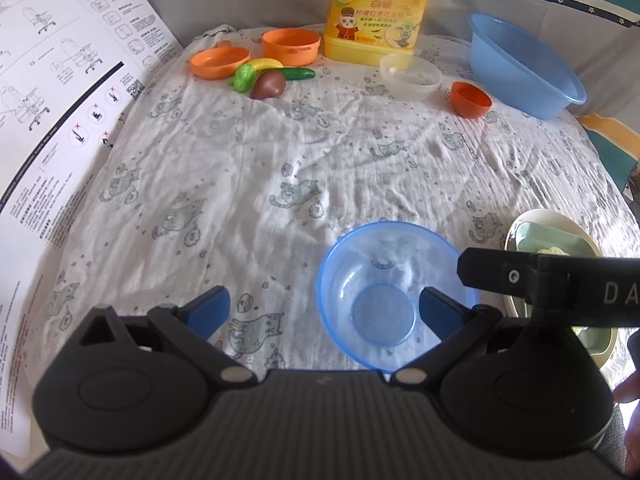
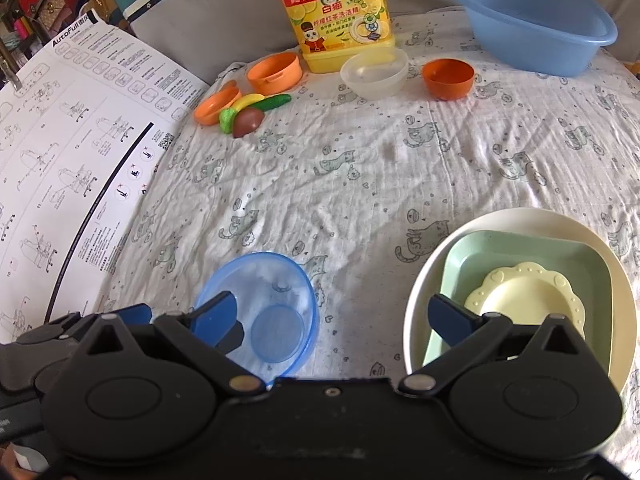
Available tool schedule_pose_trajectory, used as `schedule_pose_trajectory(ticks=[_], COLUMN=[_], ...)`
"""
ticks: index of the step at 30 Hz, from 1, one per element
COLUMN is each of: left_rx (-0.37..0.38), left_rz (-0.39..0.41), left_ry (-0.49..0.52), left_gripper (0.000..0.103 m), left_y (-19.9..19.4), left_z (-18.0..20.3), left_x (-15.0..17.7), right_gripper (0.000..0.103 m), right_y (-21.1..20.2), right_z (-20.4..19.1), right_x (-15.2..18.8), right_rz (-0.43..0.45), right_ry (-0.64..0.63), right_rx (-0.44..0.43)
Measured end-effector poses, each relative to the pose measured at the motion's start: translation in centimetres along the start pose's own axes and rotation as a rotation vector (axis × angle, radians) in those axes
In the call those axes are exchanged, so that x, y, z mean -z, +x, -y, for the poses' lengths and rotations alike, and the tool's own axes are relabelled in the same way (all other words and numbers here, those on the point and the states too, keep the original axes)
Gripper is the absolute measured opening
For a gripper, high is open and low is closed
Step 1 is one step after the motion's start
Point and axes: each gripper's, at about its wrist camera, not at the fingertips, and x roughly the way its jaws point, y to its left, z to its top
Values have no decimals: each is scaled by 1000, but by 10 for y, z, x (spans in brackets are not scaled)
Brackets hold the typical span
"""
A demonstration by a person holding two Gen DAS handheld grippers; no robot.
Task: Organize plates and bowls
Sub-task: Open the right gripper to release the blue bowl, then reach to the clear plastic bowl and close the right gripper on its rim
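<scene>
A clear blue bowl sits on the cat-print cloth near me. My left gripper is open, its right finger over the bowl's near right rim. My right gripper is open and empty, between the blue bowl and a stack to its right: a cream round plate holding a green square plate and a small pale-yellow scalloped plate. The stack shows partly in the left wrist view behind the right gripper's body. A clear white bowl and a small orange bowl stand far back.
A yellow detergent jug and a large blue basin stand at the back. Orange toy dishes and toy vegetables lie back left. A printed instruction sheet covers the left edge.
</scene>
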Motion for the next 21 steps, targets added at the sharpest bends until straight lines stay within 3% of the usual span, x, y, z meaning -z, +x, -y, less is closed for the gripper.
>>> schedule_pose_trajectory(ticks=[21], left_rx=[-11], left_rz=[34], left_ry=[64], left_gripper=[103], left_y=[-7], left_z=[6], left_x=[-23], right_gripper=[103], right_y=[-8], right_z=[8], right_x=[-14], right_rz=[52], right_ry=[27], right_rx=[29])
